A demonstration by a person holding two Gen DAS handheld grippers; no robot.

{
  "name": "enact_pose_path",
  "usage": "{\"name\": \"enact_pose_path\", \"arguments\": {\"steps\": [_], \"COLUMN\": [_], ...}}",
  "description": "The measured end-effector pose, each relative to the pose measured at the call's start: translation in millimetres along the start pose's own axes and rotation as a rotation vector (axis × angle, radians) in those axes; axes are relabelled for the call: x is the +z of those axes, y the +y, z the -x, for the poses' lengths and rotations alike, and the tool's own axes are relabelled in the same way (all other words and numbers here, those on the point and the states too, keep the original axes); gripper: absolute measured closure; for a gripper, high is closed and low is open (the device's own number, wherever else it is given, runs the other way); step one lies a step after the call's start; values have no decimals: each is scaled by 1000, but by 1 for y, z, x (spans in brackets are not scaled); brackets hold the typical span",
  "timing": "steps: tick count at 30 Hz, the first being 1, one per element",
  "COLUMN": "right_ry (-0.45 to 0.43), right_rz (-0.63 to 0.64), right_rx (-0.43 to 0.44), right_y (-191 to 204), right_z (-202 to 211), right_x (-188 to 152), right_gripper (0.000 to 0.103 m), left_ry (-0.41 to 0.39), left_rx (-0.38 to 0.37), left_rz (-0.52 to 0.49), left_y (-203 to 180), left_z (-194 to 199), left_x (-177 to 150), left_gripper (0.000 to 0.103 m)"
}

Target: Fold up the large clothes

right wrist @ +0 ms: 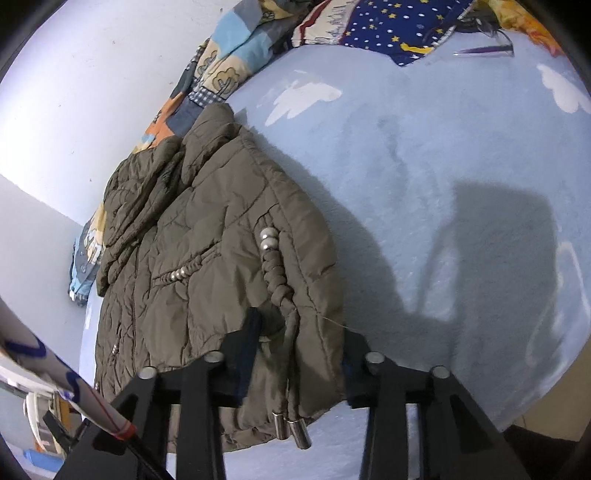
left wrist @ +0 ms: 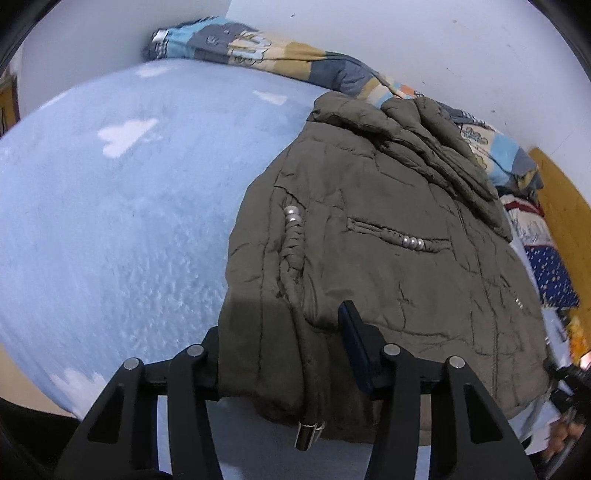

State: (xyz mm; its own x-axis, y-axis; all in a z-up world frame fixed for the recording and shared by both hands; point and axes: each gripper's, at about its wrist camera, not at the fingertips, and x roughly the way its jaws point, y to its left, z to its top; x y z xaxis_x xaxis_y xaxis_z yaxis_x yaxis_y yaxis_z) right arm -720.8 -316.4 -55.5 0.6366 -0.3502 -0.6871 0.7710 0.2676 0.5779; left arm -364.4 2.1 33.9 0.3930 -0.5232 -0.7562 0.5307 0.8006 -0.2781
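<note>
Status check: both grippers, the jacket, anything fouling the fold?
Left gripper and right gripper both straddle the jacket hem, grip unconfirmed. Jacket flat on blue blanket. Drawstring ends dangle between the right jaws.

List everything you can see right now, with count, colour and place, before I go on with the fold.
olive quilted puffer jacket: one, olive-brown, lying on the bed, collar toward the wall
braided drawstring cords: two, olive with silver beads and metal tips, hanging over the jacket's hem
light blue fleece bedcover: one, blue with white clouds, under the jacket
patchwork quilt: one, blue, tan and orange, bunched along the wall
navy star-print fabric: one, navy with yellow stars, at the bed's far end
white wall: one, white, behind the quilt
left gripper: one, black, closed on the jacket's hem
right gripper: one, black, closed on the hem by the cords
</note>
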Motion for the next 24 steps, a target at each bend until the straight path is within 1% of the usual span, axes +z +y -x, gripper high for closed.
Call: {"name": "enact_pose_path", "arguments": {"steps": [1,5,6,8,10,13,16,19,24], "right_ry": [-6,-15,-14,-8,-7,-11,-9,3,25], "right_rz": [11,27,19,-12,-47,-91,-117,-110,-156], "right_rx": [1,2,4,17,32,59,75,62,65], "right_y": [2,4,2,-3,-10,-20,-26,-25,-33], "right_z": [1,3,3,1,1,3,2,-3,-11], "right_x": [0,-1,-1,-1,0,2,2,1,2], "right_gripper": [75,76,76,76,76,74,73,72,67], "left_ry": [-3,-3,1,-3,-6,-18,-13,-5,-6], "left_rx": [8,48,56,67,77,74,70,76,93], "left_rz": [-13,-51,-54,-64,-73,-64,-69,-77,-98], "left_y": [-1,-6,-8,-9,-11,-10,-9,-10,-13], "left_z": [0,-9,-12,-14,-16,-17,-19,-21,-25], "left_x": [0,-2,-2,-3,-4,-6,-6,-6,-6], "left_gripper": [53,53,53,48,46,43,41,39,34]}}
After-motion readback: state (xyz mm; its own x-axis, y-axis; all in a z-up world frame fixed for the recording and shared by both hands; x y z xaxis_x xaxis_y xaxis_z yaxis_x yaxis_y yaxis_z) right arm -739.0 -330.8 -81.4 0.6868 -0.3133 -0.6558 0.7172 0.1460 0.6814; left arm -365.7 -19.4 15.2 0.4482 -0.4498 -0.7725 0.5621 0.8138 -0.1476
